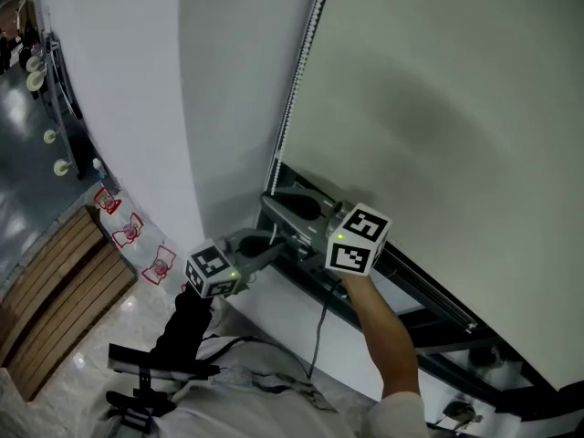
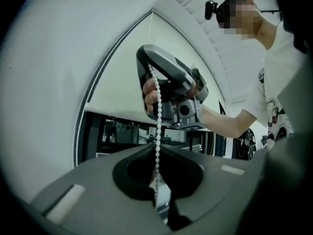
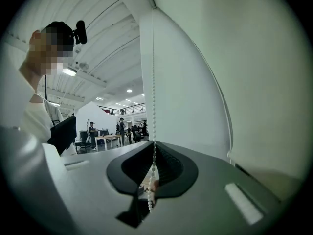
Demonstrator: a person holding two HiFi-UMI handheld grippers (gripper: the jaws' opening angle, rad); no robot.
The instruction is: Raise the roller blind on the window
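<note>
Far left in the head view there was a wooden slatted platform point(image 1: 55, 290) on the shiny floor, with a few red-and-white markers point(image 1: 132, 231) next to it at the foot of a big white wall point(image 1: 137, 108).

Moving right, the left gripper point(image 1: 274, 245) sat low by the corner of the window, marker cube facing up. Its own view showed the left gripper point(image 2: 156, 148) pinched right together with the bead chain point(image 2: 157, 121) caught between the jaws. The chain ran straight up out of them and a short bit hung out underneath. Higher up the same chain in that view was the right gripper point(image 2: 171, 89), with a hand point(image 2: 149, 94) wrapped round it.

The bead chain point(image 1: 297, 89) itself ran down the left edge of the blind, right where the wall met the window.

Next over, the right gripper point(image 1: 278, 203) sat just above and beside the left one, on a bare forearm point(image 1: 383, 336). In its own view the right gripper point(image 3: 154, 145) was also closed up tight on the bead chain point(image 3: 153, 106), beads going up from the jaws and a small bunch dangling below.

The roller blind point(image 1: 438, 108) filled the whole right side, a big pale sheet covering most of the window, with the dark window frame point(image 1: 411, 281) and a strip of glass showing under its bottom edge.
</note>
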